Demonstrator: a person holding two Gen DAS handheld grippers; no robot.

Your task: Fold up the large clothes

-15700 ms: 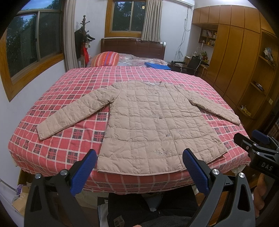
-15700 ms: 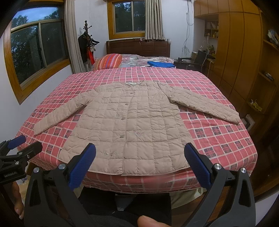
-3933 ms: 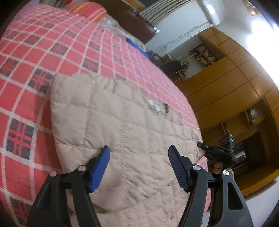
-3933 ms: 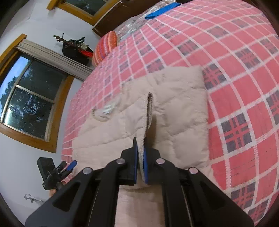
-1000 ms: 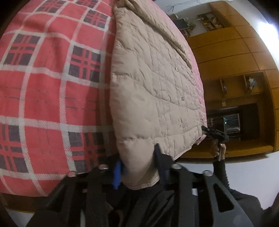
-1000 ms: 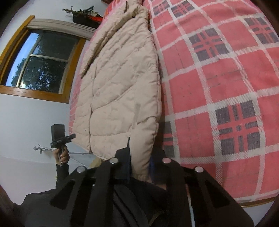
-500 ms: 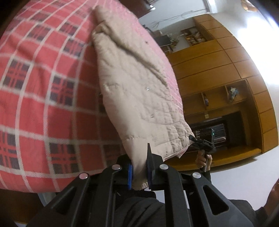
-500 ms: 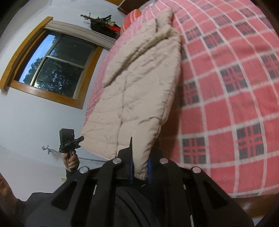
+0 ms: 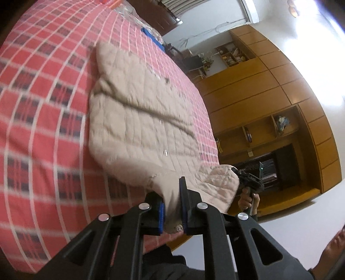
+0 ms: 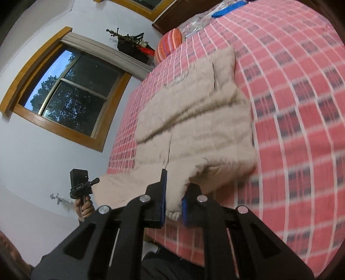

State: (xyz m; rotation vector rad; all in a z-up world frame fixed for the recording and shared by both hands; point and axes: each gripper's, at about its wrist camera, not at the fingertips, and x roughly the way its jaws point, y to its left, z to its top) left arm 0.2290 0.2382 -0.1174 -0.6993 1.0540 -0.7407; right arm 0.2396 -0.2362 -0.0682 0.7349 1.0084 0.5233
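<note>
One beige quilted padded jacket [image 9: 138, 120], sleeves folded in, lying on red plaid bedspread [image 9: 43, 133] ahead of both jaw pairs; hem lifted toward cameras. Two grippers: left gripper [image 9: 172, 206], jaws clamped on one hem corner; right gripper [image 10: 173, 204], jaws clamped on other hem corner. Each gripper also visible small in opposite view, in a hand. One striped orange pillow [image 10: 170, 44], one blue flat item [image 10: 228, 9] far beyond jaws, perhaps folded cloth. Bedspread motion-blurred; hem edge hidden between pads.
</note>
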